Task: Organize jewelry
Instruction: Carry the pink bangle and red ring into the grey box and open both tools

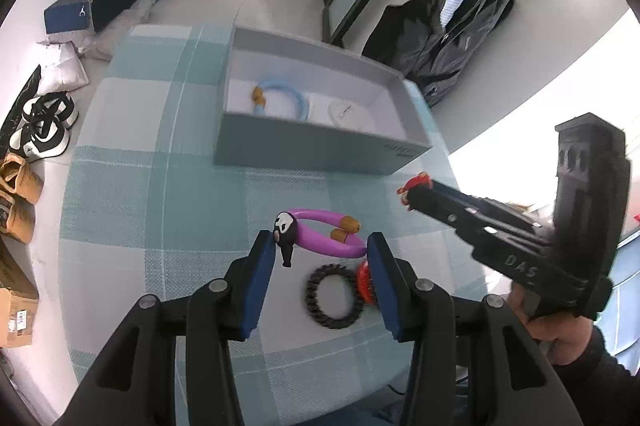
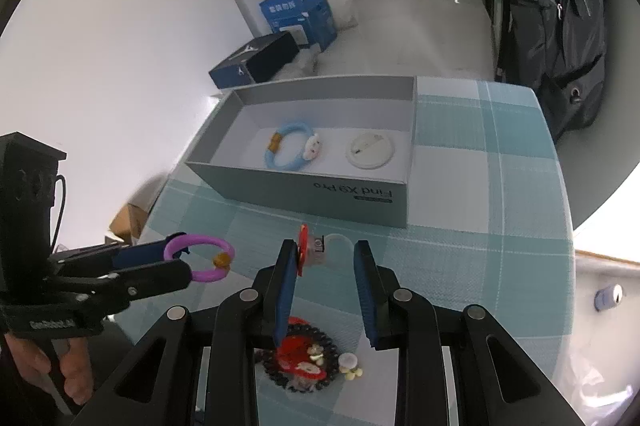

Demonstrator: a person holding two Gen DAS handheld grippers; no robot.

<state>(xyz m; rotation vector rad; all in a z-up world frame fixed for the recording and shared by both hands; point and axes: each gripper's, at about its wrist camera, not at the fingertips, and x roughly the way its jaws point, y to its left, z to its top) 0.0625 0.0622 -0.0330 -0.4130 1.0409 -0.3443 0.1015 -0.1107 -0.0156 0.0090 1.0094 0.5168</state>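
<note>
Now, my left gripper (image 1: 320, 246): jaws partly closed, the blue pads pinching a purple bracelet (image 1: 316, 214) across its width, clear of the table and on the near side of the grey box (image 1: 312, 145).
Purple bracelet: an open ring with two amber end beads and a black-and-white ghost-face charm (image 1: 285, 230) against the left pad. In my right wrist view it sticks out past the left gripper's fingertips, in front of the box's left end.
My right gripper (image 2: 324, 246): jaws narrowed on a small red charm piece (image 2: 303, 250). The red part lies flat against the left pad, and a pale translucent ring on it reaches across to the right pad. I read that as a grip, though I cannot tell how firmly the right pad presses.
Red charm piece: held above the cloth, just in front of the box's long printed wall.
Grey box: open-topped, on the checked teal tablecloth (image 1: 160, 185), its long side turned toward me.
Inside the box: a light blue bracelet (image 2: 290, 145) with a white charm toward the left half, and a white round disc (image 2: 370, 149) toward the right half, the two apart.
Black bead bracelet (image 1: 312, 296): flat on the cloth, well in front of the box, below my grippers, with a red ornament (image 2: 296, 358) lying on it.
Small pale charm (image 2: 349, 366): on the cloth just beside the black bead bracelet, on the side away from the box's left end.
</note>
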